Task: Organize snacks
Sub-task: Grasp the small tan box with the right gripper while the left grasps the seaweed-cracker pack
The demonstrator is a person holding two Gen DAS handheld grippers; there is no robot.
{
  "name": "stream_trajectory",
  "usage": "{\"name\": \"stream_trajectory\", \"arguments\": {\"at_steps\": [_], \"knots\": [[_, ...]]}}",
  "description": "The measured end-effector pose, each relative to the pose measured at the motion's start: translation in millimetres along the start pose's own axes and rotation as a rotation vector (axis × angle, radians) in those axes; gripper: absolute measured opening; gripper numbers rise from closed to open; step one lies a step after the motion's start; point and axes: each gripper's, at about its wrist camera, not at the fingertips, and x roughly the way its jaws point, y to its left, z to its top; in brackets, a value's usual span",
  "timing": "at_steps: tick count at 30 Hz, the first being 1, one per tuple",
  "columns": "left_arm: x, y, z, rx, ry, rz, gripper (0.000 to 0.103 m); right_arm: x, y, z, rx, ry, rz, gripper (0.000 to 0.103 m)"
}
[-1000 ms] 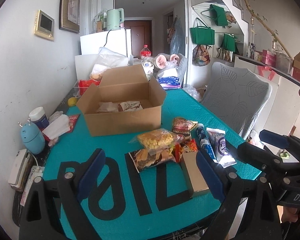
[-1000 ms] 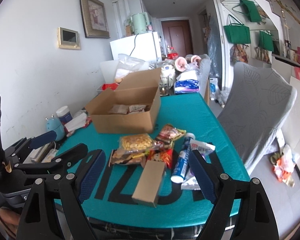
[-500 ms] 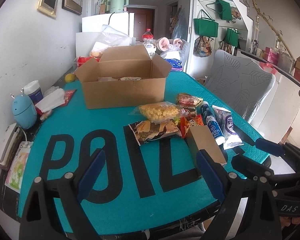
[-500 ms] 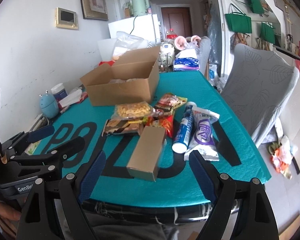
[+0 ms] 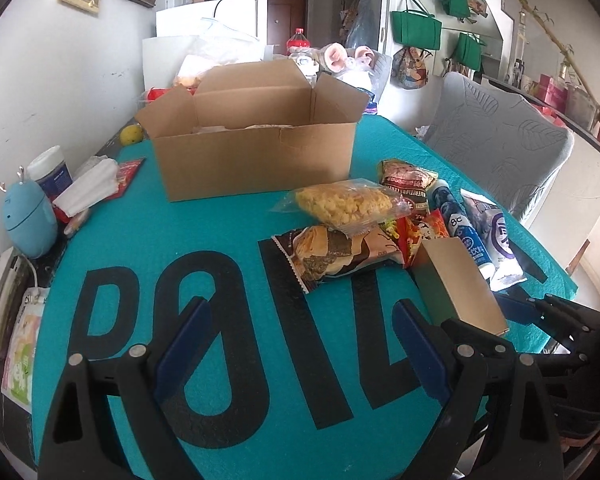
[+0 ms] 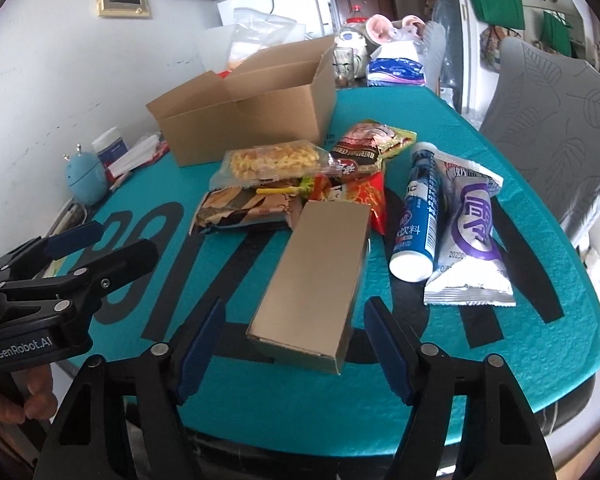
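Right wrist view: the right tool point(image 6: 292, 344) sits low over the near edge of the table point(image 6: 500, 376), its blue pads point(image 6: 198, 346) standing either side of the near end of a plain tan carton point(image 6: 316, 280). Its jaws have just been closing, with the carton's end between them, but a gap shows on each side and the pads do not press on it, so the tool is released. The carton lies flat on the teal cover, its far end touching a red packet point(image 6: 364, 196). Just right of it lie a blue tube point(image 6: 418, 216) and a white and purple pouch point(image 6: 472, 236), side by side. Behind the carton, a clear bag of yellow puffs point(image 6: 276, 162) rests on a brown wafer pack point(image 6: 240, 210). An open box point(image 6: 252, 116) stands farther back.

In the left wrist view, the left tool point(image 5: 300, 348) hovers over the bare cover with its jaws wide and nothing between them. The carton point(image 5: 458, 284) is just to its right, and the box point(image 5: 256, 160) stands beyond.
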Motion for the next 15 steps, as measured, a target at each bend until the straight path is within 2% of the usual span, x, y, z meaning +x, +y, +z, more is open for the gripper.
{"name": "stream_trajectory", "arguments": {"at_steps": [2,4,7,11,15], "knots": [[4.9,2.5,5.3,-0.003,0.002,-0.008,0.093,4.0,-2.8,3.5,0.0,-0.004,-0.008,0.053],[11.4,5.1,12.7,-0.002,0.014,-0.015,0.093,5.8,-7.3,7.3,0.006,-0.003,0.004,0.05],[20.3,6.8,25.9,-0.006,0.02,-0.001,0.093,8.9,-12.8,11.3,0.008,0.007,0.023,0.05],[35.6,5.7,40.5,0.011,0.023,-0.027,0.093,10.9,-17.5,13.9,0.012,0.011,0.035,0.05],[55.8,2.2,48.9,0.053,0.064,-0.069,0.093,12.5,-25.9,16.7,0.036,0.021,0.054,0.05]]}}
